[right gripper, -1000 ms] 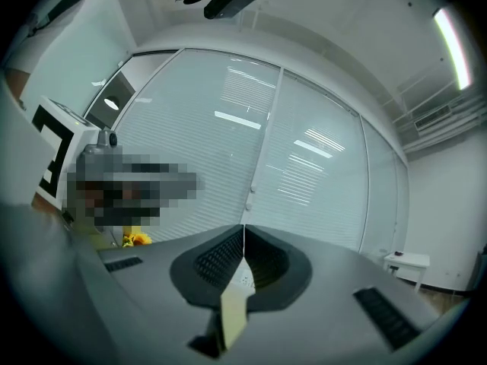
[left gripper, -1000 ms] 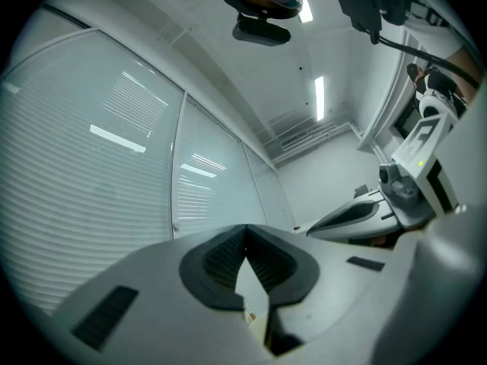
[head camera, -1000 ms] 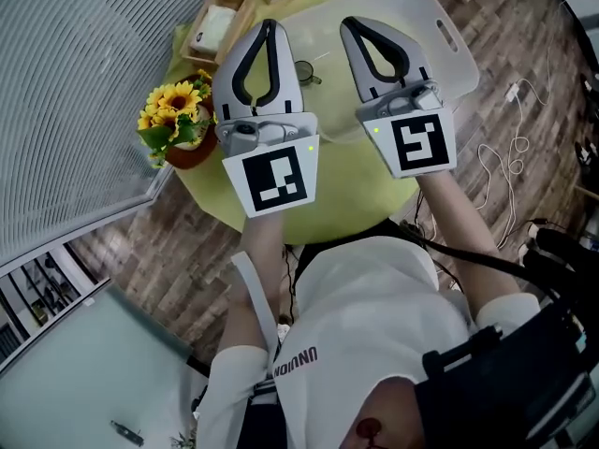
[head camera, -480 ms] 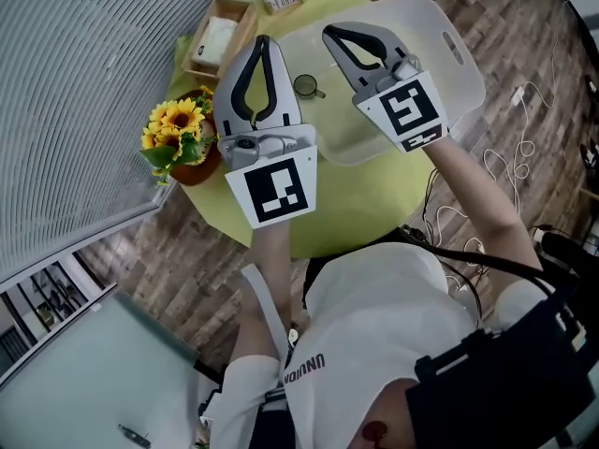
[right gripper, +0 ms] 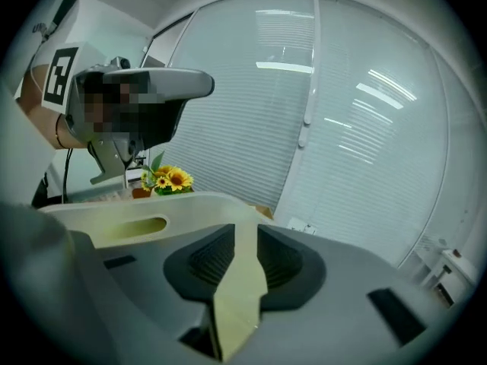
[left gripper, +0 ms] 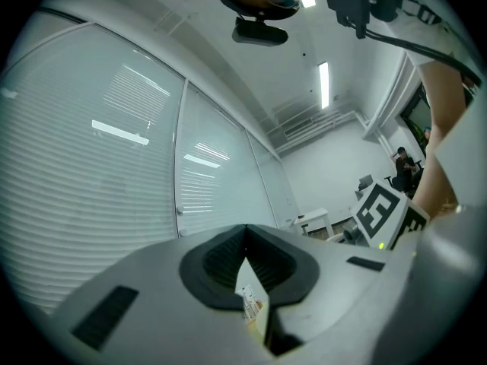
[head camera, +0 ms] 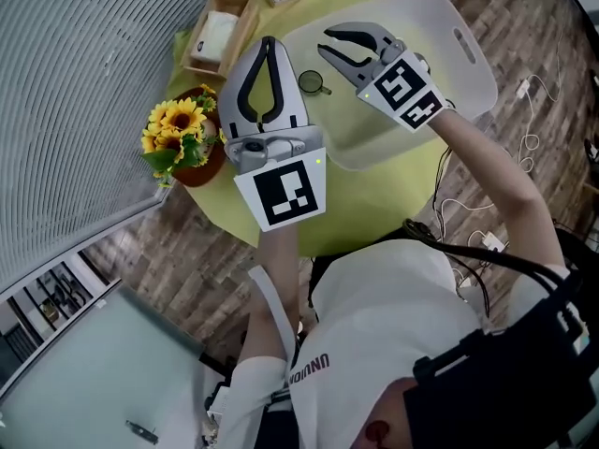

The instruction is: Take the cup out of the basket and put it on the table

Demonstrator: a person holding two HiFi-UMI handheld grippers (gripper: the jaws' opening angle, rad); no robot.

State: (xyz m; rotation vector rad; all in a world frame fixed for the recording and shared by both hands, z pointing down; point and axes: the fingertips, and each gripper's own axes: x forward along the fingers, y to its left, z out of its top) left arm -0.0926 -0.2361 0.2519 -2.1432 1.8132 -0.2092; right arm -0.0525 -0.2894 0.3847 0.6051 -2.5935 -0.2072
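Cup (head camera: pixel 311 83): small, clear, handled; it appears to stand inside the pale basket (head camera: pixel 367 140) close to its left wall, the basket resting on the round yellow table (head camera: pixel 374 199). Right gripper (head camera: pixel 327 45): over the basket just right of the cup and clear of it, jaws slightly parted after just opening, nothing between them. Left gripper (head camera: pixel 269 41): left of the cup, jaws clenched on nothing; beyond it, a pot of sunflowers (head camera: pixel 176 124) and a wooden box (head camera: pixel 218 34).

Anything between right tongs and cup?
Nothing: the head view shows only bare basket floor between the right tongs and the cup. The jaws have just been opening, nothing between them.
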